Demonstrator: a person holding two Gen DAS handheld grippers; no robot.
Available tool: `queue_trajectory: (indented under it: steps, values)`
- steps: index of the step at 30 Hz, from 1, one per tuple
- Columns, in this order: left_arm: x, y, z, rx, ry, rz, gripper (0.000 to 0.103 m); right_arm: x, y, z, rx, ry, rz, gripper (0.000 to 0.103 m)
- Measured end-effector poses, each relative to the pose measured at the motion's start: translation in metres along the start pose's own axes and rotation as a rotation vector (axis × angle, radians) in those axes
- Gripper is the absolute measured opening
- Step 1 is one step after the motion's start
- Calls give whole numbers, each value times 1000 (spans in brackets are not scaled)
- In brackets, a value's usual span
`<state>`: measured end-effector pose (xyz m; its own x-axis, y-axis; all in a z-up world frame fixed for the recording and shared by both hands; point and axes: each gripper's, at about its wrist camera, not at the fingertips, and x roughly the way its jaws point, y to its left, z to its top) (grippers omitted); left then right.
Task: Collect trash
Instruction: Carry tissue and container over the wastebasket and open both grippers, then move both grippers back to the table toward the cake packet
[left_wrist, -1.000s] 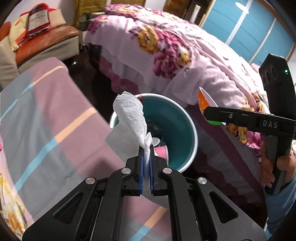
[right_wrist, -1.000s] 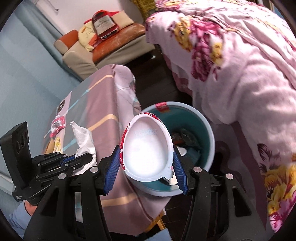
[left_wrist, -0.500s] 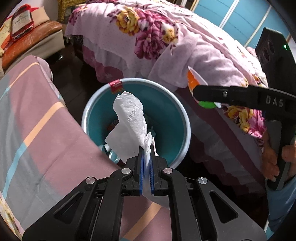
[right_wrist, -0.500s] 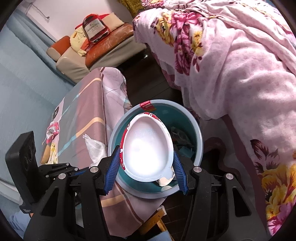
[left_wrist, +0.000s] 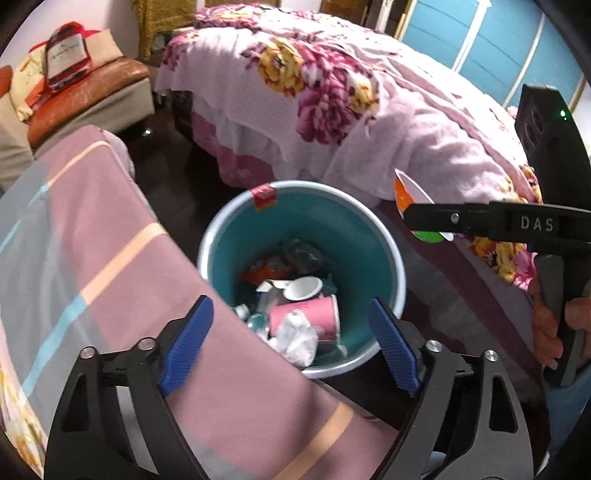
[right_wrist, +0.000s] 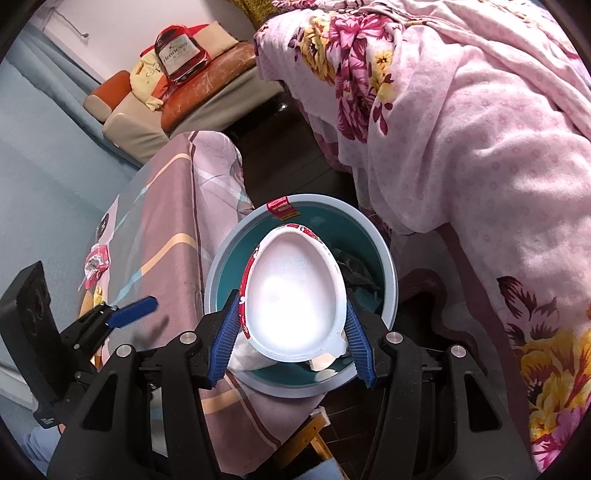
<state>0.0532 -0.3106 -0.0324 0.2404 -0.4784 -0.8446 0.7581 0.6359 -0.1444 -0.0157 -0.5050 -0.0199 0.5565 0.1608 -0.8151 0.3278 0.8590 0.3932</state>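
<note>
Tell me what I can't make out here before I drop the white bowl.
- Right wrist view: most of the teal plastic bin's inside, hidden by the white plastic bowl in the right gripper.
- Left wrist view: most of that bowl, hidden by the right gripper's black finger; only slivers show.
- Left wrist view: bin contents under the crumpled white tissue and pink paper cup.
- Both views: the table's near edge, cut off behind each gripper's body.
</note>
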Motion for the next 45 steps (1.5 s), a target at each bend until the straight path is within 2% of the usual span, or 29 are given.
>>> queue_trajectory:
  steps: [5, 18, 20, 23, 27, 29, 36, 45]
  values:
    - [-9, 9, -2, -15, -4, 28, 94, 7, 5, 1, -7, 20, -7, 52]
    - [-23, 47, -15, -115, -2, 31, 95, 35, 32, -1, -47, 112, -43, 52]
    - [-27, 55, -18, -133, -5, 27, 95, 38, 37, 0, -50, 118, -49, 59]
    - [-32, 66, -23, -154, -11, 26, 95, 40, 45, 1, -58, 120, -61, 61]
    - [-40, 79, -29, -185, -18, 18, 95, 41, 57, 2, -71, 119, -77, 69]
    - [-44, 87, -33, -203, -24, 14, 95, 40, 65, 2, -79, 119, -83, 75]
    - [-65, 112, -49, -250, -58, 22, 96, 35, 97, 0, -128, 120, -103, 75]
    - [-107, 154, -82, -327, -116, 58, 96, 37, 159, -12, -220, 134, -94, 76]
